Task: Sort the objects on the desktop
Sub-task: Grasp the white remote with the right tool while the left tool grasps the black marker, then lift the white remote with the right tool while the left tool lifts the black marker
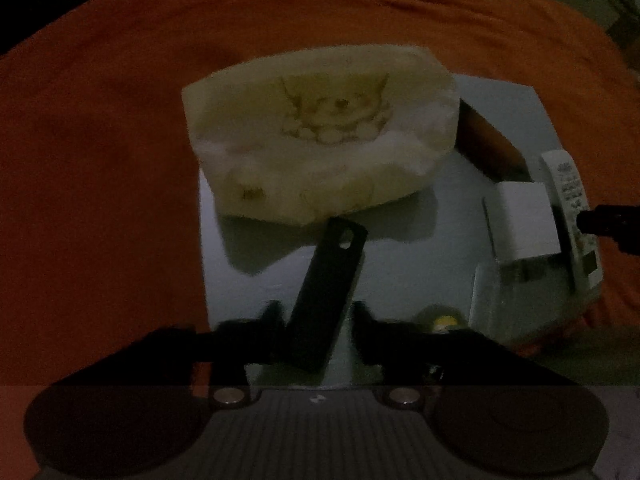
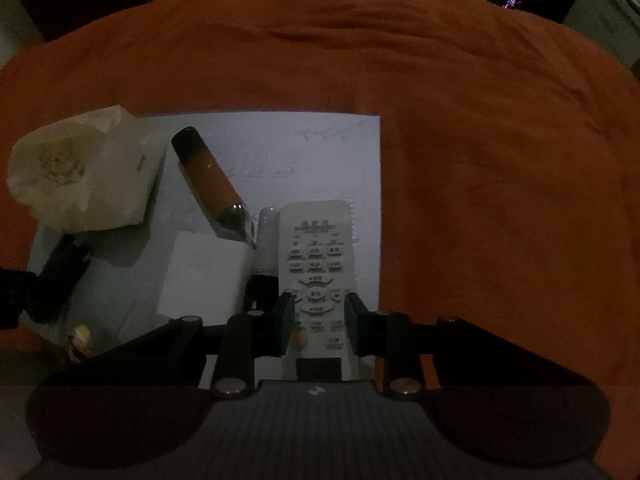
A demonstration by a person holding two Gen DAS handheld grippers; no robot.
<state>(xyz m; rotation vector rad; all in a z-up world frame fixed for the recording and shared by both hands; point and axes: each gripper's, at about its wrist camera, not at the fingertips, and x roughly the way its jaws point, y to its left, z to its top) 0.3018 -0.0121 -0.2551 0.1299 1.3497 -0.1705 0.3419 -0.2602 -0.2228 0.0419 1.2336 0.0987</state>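
Left wrist view: left gripper [image 1: 318, 322] spread apart, a flat black bar [image 1: 326, 296] lying loose between the pads on the white sheet [image 1: 400, 272], just below a tissue pack [image 1: 316, 140] with a cartoon print, wording too blurry to read. Right wrist view: right gripper [image 2: 318, 320] straddling the grey remote [image 2: 318, 280] near the sheet's right edge, actual clamping impossible to tell; button labels unreadable, faint scribbles on the sheet.

remote control [image 2: 316, 276]: one
tissue pack [image 2: 76, 176]: one
orange-and-black tube [image 2: 212, 184]: one
white box [image 2: 204, 276]: one
flat black bar [image 1: 326, 296]: one
white sheet [image 2: 320, 160]: one
orange cloth [image 2: 480, 160]: one
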